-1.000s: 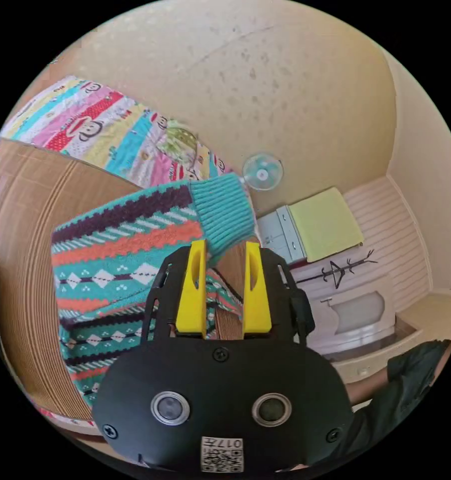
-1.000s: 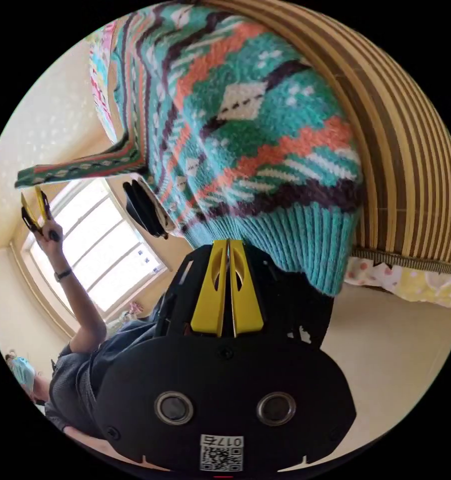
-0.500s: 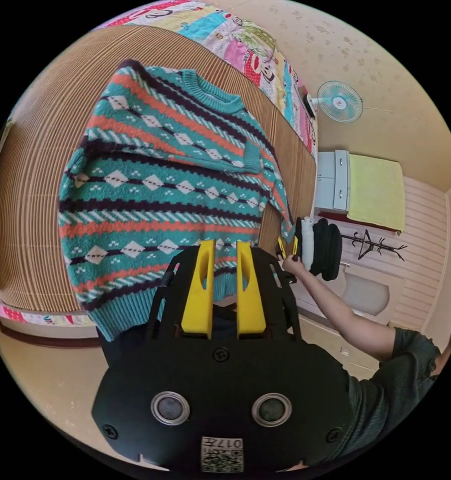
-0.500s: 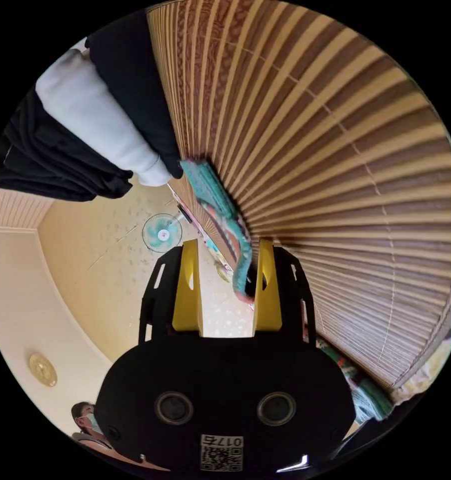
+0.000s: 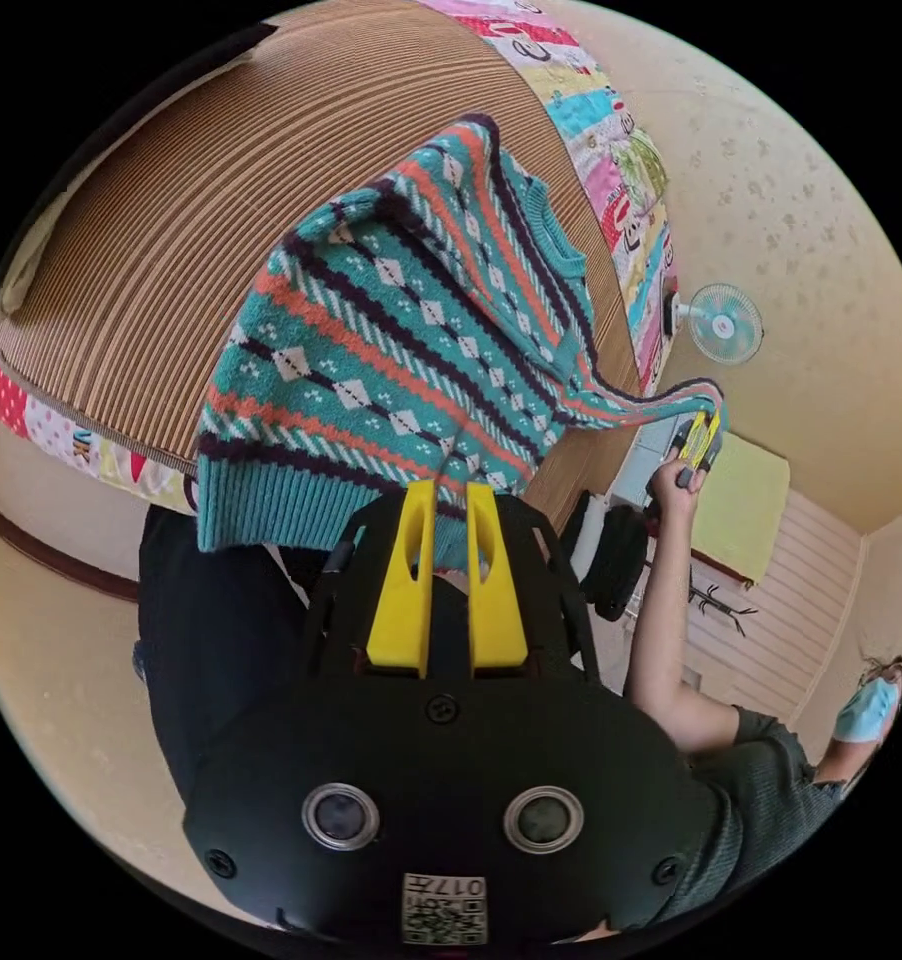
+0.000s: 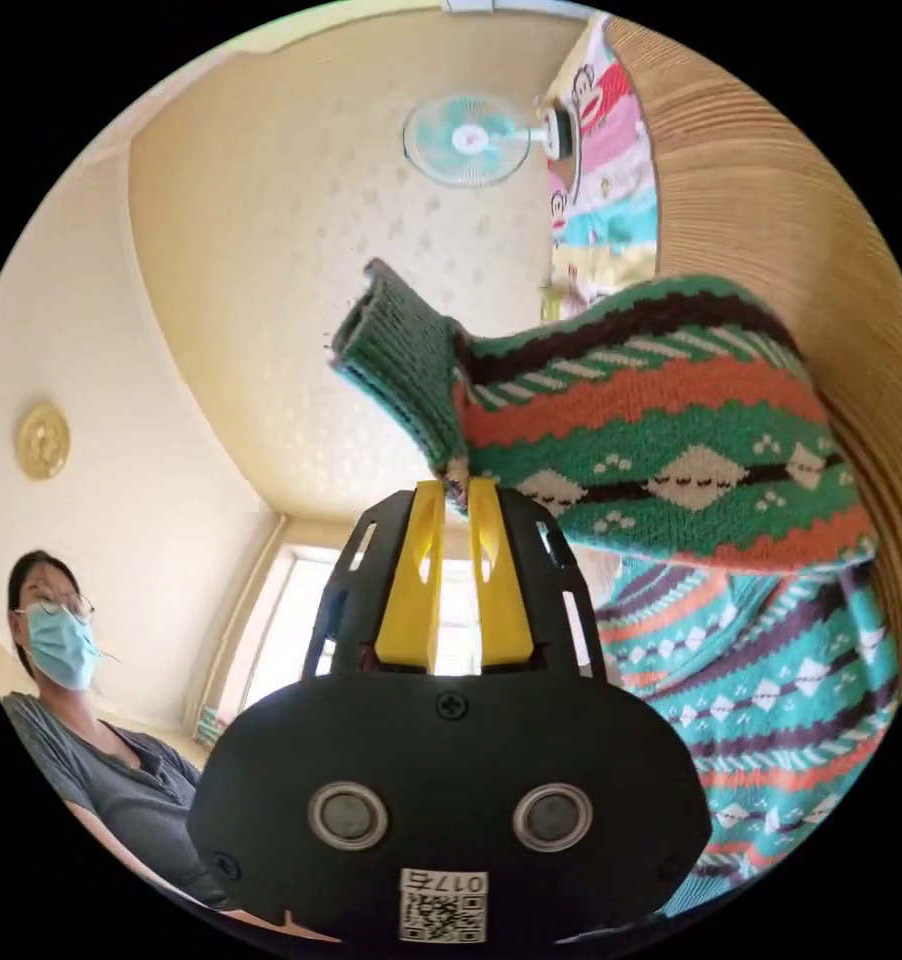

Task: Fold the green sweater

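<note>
The green sweater (image 5: 411,330) lies spread on the ribbed brown bed mat (image 5: 171,230), its ribbed hem hanging off the mat's edge. One sleeve (image 6: 661,450) is lifted clear of the mat and stretched out to the side.

The right gripper (image 6: 457,490) has that sleeve: its two yellow jaws are nearly together, with a fold of knit just below the cuff (image 6: 396,350) pinched between their tips. In the left gripper view the same gripper (image 5: 701,440) sits at the raised sleeve end, held in the person's hand (image 5: 674,487).

The left gripper (image 5: 449,492) hangs at the hem, off the mat's edge. Its jaws stand a narrow gap apart, tips right at the hem; whether they pinch it I cannot tell.

Beyond the mat's far edge runs a bright patterned quilt (image 5: 611,130), and past that a small fan (image 5: 723,322) on the wall. A stack of dark folded clothes (image 5: 611,560) sits beside the mat, under the raised sleeve.
</note>
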The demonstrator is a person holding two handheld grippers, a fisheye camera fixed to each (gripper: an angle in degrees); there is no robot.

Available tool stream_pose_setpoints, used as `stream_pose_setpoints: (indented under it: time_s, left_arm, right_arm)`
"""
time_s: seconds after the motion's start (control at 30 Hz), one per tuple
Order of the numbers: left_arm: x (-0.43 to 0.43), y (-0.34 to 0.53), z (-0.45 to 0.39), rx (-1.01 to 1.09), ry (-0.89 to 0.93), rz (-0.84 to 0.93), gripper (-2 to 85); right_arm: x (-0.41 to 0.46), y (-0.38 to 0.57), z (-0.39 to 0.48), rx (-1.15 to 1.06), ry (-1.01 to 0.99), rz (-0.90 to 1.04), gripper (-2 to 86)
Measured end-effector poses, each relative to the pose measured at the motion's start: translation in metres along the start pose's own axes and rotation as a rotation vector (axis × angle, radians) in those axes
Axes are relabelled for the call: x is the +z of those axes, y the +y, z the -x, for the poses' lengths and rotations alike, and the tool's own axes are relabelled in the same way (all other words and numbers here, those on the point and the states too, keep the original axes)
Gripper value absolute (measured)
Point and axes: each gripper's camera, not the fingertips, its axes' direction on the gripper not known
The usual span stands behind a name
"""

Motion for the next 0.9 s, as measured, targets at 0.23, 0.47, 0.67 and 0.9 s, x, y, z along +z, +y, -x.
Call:
stream_pose_setpoints:
  time_s: [0.23, 0.47, 0.67, 0.9]
  left_arm:
    - [-0.032, 0.017, 0.029, -0.128, 0.11, -0.078, 5.7]
    - [-0.06, 0.023, 0.043, -0.048, -0.081, -0.075, 7.3]
    - [-0.035, 0.017, 0.024, 0.099, -0.254, 0.041, 8.6]
    - [-0.005, -0.007, 0.025, 0.244, -0.484, 0.202, 11.3]
  right_arm:
    - [0.127, 0.13, -0.111, 0.263, 0.408, 0.703, 8.2]
    - [-0.017, 0.18, -0.12, 0.238, 0.588, 0.736, 9.5]
    - [-0.148, 0.19, -0.12, 0.4, 0.73, 0.502, 9.2]
    - [-0.164, 0.2, -0.105, 0.359, 1.009, 0.543, 11.0]
